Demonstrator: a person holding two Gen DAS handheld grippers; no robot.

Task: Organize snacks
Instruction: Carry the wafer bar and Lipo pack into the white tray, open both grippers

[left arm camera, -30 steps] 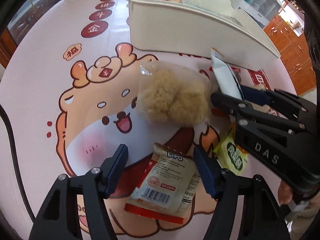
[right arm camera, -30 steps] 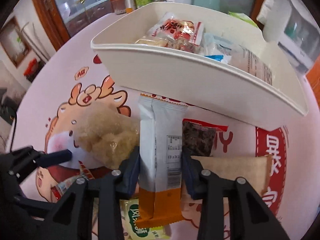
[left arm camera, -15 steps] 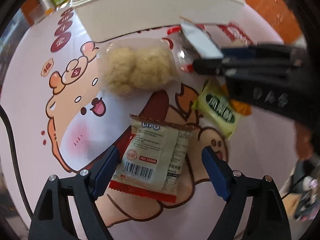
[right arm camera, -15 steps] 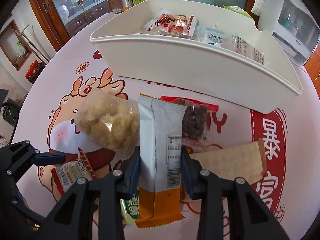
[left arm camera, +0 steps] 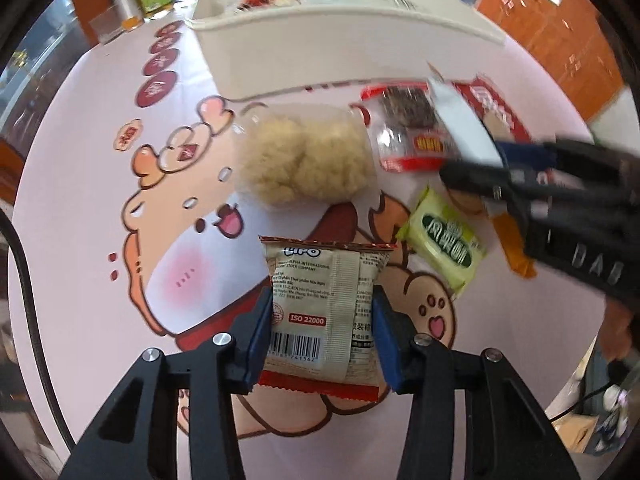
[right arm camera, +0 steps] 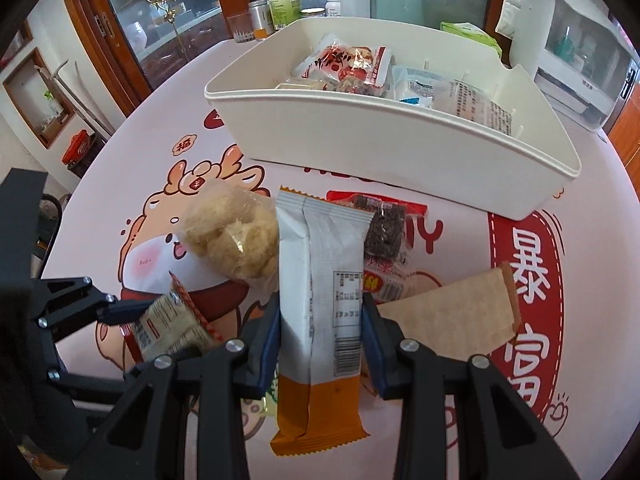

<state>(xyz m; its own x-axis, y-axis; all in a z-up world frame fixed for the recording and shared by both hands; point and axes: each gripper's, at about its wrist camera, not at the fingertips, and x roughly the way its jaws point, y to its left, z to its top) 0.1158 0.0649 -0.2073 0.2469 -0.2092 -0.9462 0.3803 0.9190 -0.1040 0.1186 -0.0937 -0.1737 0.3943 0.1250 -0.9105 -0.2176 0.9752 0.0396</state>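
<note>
Near the tabletop's front edge, the left gripper (left arm camera: 322, 320) is closed on the Lipo pack (left arm camera: 326, 312), and the right gripper (right arm camera: 322, 344) pinches the white bar (right arm camera: 320, 280) by its long sides, so both can go to the bin (right arm camera: 400, 152) behind.

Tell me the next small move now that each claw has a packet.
Probably carry the right claw forward over the white bin and release there. It is shut on the white-and-orange packet, the bin lies straight ahead with snacks already inside, and the left claw grips the Lipo packet, which can follow.
</note>
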